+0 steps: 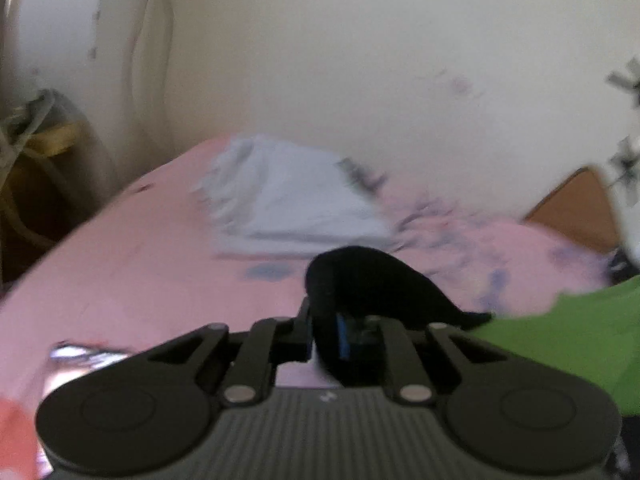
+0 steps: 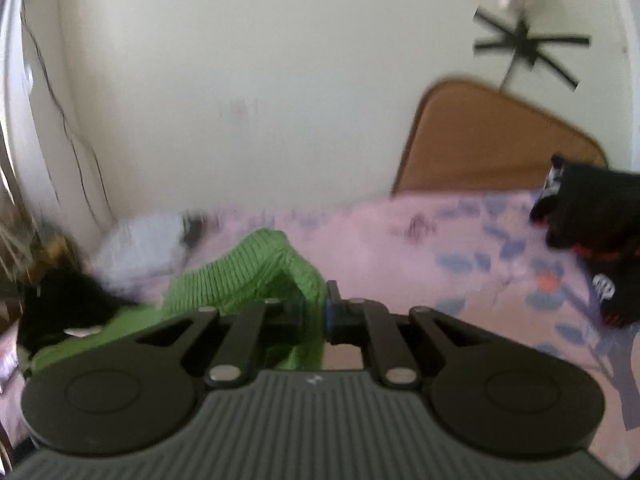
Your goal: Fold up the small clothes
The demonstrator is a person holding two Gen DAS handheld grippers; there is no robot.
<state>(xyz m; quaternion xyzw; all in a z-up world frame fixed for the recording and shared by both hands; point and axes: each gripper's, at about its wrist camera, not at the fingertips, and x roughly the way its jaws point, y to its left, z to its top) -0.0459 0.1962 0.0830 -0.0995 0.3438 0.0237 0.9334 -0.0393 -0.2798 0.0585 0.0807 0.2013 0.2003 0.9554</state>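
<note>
A green knit garment with a black trim is held up between both grippers over a pink bed. My left gripper is shut on the black trim; the green knit runs off to the right. My right gripper is shut on a bunched fold of the green knit; the black trim shows at the far left of that view. Both views are blurred.
A folded white and pale blue stack lies at the back of the pink floral sheet. A black garment with red trim lies on the right. A brown headboard stands against the cream wall.
</note>
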